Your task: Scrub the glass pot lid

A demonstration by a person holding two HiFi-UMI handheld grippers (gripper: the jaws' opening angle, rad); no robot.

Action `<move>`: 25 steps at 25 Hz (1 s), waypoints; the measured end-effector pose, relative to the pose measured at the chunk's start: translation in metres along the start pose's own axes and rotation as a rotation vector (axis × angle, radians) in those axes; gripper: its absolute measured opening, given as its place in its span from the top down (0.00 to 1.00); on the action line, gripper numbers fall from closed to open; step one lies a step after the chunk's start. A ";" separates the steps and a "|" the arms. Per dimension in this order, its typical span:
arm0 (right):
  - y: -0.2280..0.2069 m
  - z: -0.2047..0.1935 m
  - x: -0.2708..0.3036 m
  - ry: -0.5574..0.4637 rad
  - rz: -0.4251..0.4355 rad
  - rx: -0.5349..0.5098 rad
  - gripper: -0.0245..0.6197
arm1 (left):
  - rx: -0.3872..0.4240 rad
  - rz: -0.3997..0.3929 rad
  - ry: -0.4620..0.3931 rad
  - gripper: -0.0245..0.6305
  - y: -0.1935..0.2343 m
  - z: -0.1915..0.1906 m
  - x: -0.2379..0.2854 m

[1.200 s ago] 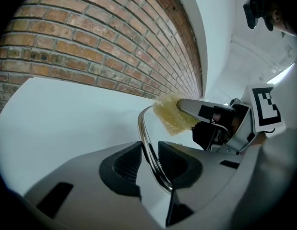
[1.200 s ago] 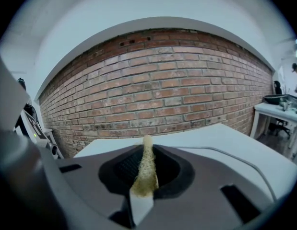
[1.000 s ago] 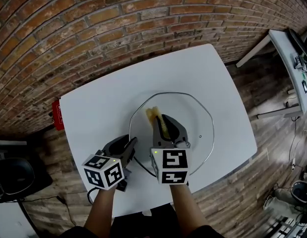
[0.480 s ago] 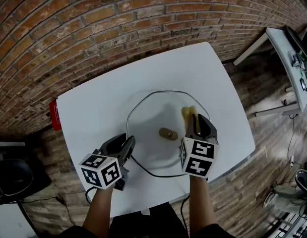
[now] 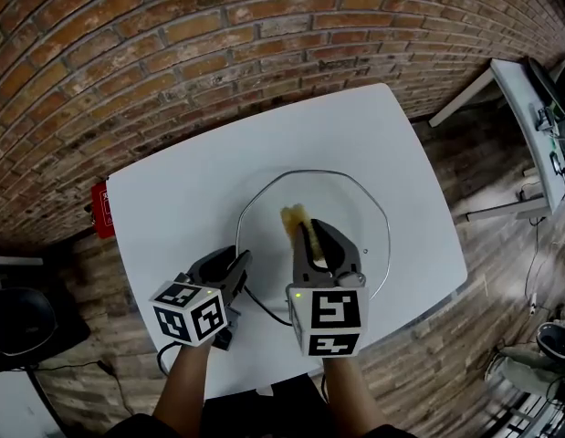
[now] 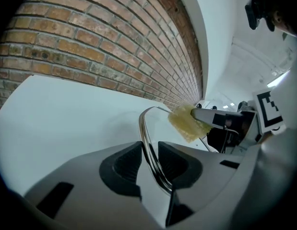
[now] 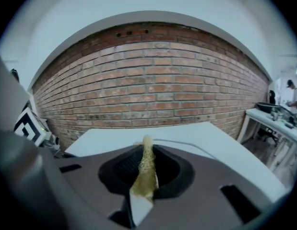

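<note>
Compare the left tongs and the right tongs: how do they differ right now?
The left tongs clamp the rim of the glass lid; the right tongs pinch a yellow sponge. The left tongs sit at the lid's near-left edge, while the right tongs reach over its middle. Both are shut and angled downward.

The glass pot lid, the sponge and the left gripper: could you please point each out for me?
glass pot lid [image 5: 350, 206], head view, bare glass toward its right rim.
sponge [image 5: 293, 219], head view, its yellow middle.
left gripper [image 5: 238, 261], head view, between its fingertips at the lid's rim.
</note>
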State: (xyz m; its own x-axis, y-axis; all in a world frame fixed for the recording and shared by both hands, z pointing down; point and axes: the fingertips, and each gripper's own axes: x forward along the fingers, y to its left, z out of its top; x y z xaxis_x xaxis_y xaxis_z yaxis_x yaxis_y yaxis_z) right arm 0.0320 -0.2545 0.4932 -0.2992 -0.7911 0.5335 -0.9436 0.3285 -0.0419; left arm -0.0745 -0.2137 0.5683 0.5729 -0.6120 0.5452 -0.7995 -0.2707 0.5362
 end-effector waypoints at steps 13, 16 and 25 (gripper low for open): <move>-0.033 -0.050 0.004 0.181 -0.099 -0.045 0.87 | 0.001 0.000 0.005 0.80 0.002 0.001 0.001; -0.077 -0.056 -0.009 0.210 -0.210 -0.057 0.87 | 0.000 0.002 0.003 0.80 0.001 0.002 0.002; -0.079 -0.024 -0.033 0.091 -0.217 -0.019 0.87 | 0.000 0.005 0.006 0.80 0.001 -0.001 0.000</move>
State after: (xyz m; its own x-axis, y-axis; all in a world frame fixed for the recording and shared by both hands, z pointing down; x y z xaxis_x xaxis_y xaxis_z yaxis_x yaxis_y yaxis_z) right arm 0.1200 -0.2422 0.4990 -0.0751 -0.7949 0.6021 -0.9813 0.1661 0.0970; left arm -0.0751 -0.2131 0.5692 0.5700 -0.6089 0.5516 -0.8022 -0.2676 0.5337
